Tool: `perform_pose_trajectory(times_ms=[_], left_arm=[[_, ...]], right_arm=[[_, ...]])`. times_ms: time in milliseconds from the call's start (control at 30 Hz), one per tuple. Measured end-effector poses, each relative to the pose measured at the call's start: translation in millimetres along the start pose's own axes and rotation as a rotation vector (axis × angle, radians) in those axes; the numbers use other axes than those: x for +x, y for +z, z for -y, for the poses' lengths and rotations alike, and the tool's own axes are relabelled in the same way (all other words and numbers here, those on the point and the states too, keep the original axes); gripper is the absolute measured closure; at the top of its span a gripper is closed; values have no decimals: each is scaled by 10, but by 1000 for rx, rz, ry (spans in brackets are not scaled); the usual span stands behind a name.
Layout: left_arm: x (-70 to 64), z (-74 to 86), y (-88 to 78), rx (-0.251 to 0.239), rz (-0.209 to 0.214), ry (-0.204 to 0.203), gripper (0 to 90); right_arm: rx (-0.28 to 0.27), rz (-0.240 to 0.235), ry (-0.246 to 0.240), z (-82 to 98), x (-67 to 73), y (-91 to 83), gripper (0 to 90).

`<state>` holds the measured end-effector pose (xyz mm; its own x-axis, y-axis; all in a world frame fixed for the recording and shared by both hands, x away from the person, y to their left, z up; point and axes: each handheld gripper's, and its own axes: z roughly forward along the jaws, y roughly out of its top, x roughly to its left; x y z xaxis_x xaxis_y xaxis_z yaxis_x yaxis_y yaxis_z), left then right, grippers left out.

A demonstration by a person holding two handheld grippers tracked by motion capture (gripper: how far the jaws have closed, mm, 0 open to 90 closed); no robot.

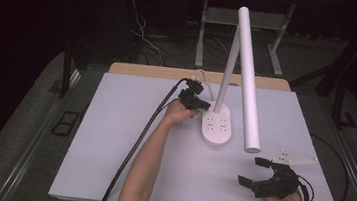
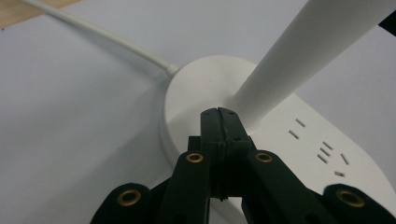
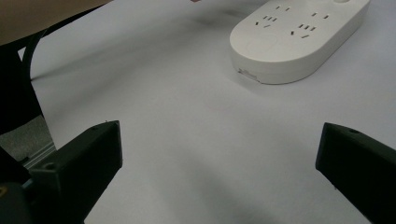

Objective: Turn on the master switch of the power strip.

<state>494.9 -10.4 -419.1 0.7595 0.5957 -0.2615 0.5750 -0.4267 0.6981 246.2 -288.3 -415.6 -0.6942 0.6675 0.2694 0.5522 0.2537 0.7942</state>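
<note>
Left gripper [image 1: 205,105] sits at the rear of the lamp base [image 1: 218,127], where the upright stem [image 1: 225,75] rises from it. In the left gripper view its jaws are pressed flat together with nothing between them, and their joined tip [image 2: 218,112] rests on or just above the top of the base, right beside the foot of the stem [image 2: 299,56]. This looks like a press on a switch near the stem (no button can be made out under the tip, so that is a guess). To do it well, the push should go straight down with the jaws kept closed, so the tip does not skid off the smooth plastic or nudge the stem. The cord [image 2: 102,35] leaves the back of the base and need not be touched.

Further right, the base lies near the middle of the table [image 1: 112,139], with rows of socket slots [image 1: 216,127] on its top. The long lamp head [image 1: 247,82] slopes down from the top of the stem toward the person, its lower end hanging above the table to the right of the base.

At the right, the right gripper [image 1: 255,171] hovers near the front edge, jaws spread wide and holding nothing, well apart from the base [image 3: 299,42]. It could steady the front end of the base if the press makes it slide.
</note>
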Motion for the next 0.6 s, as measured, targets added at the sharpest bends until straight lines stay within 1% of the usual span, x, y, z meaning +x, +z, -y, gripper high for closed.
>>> perform_pose_trajectory(times_ms=[67, 100, 133, 233, 333, 367, 433, 467, 533, 600], left_arm=[[-8, 0, 11, 9, -3, 7, 900], [-12, 6, 22, 8, -5, 1, 900], [-8, 9, 24, 17, -6, 5, 900], [1, 16, 39, 5, 6, 0, 900], [-20, 7, 41, 13, -4, 16, 900], [-21, 8, 36, 26, 2, 34, 900], [-17, 14, 39, 29, 20, 28, 900], [-15, 16, 45, 25, 24, 18, 900], [-5, 20, 57, 22, 23, 18, 900], [-6, 26, 75, 8, 25, 1, 900]], right_arm=[[1, 0, -1, 1, 0, 1, 1], [1, -1, -2, 0, 0, 1, 1], [1, -1, -1, 0, 1, 1, 1], [2, -2, -2, 1, 1, 0, 1], [2, -3, -3, 1, 0, 1, 1], [2, -2, -3, 1, 0, 2, 1], [2, -1, -4, 1, 1, 4, 1], [2, 0, -5, 1, 2, 5, 1], [1, 0, -4, 1, 8, 3, 1], [1, 0, -4, 1, 13, -5, 1]])
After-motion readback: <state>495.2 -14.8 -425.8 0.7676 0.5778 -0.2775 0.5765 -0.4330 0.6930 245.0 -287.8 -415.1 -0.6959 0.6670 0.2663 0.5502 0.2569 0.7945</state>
